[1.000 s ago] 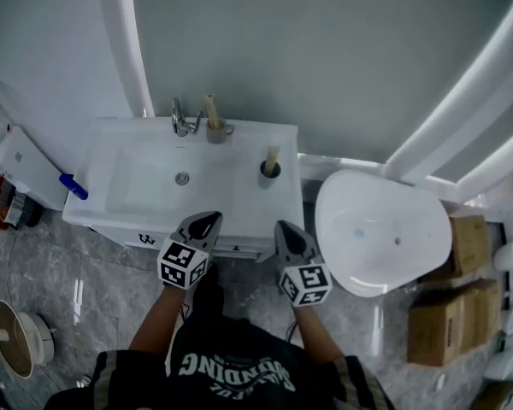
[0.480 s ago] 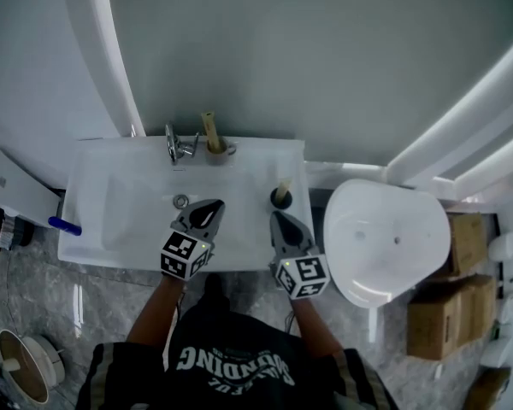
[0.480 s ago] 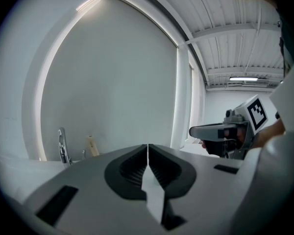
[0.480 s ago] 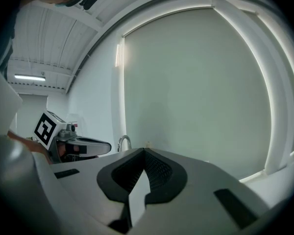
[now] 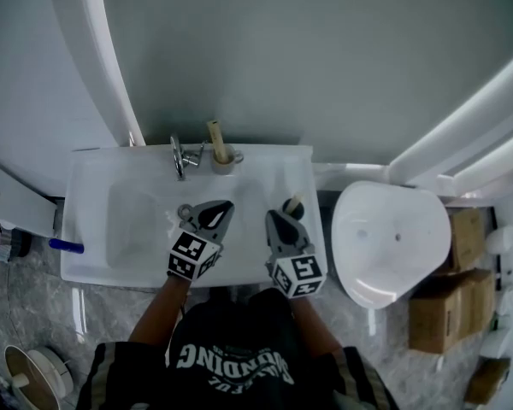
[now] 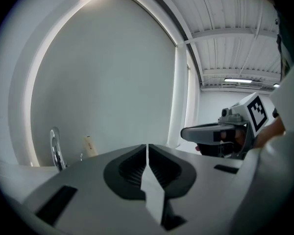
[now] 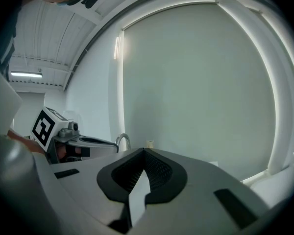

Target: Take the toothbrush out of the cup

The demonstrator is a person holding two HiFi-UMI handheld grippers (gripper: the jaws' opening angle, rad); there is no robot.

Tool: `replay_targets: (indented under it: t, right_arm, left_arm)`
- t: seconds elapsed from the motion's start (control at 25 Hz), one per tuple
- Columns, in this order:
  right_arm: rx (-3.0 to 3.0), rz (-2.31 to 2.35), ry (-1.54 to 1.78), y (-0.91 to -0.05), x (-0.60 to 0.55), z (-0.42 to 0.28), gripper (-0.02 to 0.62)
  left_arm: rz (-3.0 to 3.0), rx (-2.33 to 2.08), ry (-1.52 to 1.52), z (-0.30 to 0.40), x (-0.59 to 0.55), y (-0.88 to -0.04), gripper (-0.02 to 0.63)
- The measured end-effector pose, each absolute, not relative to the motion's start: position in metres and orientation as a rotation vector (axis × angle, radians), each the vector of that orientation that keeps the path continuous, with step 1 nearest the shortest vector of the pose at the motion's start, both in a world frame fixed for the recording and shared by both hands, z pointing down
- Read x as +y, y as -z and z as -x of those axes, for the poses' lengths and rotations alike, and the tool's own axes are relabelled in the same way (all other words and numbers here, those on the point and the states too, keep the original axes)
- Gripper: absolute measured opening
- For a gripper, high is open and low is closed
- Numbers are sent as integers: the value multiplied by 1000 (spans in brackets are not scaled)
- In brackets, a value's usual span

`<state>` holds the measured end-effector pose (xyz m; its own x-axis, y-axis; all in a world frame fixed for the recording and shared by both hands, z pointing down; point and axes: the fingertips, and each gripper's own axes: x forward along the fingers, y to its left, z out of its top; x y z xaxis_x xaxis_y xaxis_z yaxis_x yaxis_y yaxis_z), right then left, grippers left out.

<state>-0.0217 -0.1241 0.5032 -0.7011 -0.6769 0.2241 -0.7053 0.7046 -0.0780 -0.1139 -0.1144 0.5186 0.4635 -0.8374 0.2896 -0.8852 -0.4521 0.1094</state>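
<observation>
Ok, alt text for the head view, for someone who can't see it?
Seen from above, a person holds the left gripper and right gripper, both shut and empty, over a white sink. A toothbrush stands in a tan cup by the faucet; a dark cup holding another handle sits beside the right gripper's tip.

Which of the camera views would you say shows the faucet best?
The head view: it shows the whole faucet from above, at the back rim of the sink. The left gripper view shows only its chrome upper part, low at the left; the right gripper view shows just the curved top of its spout.
</observation>
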Motion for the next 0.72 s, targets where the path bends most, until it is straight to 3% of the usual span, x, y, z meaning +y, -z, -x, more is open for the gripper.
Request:
replay_targets:
  t: [0.44,0.72]
  right_arm:
    - [-2688,-1219,-227,-500,-148,-5,-3]
    - [-2608,-1367,-240,-501,-155,-62,-3]
  left_arm:
    - [-2537,-1349,-266,77,-149,-522,0]
    - [-2604,-1231,-292,28,-179,-531,102]
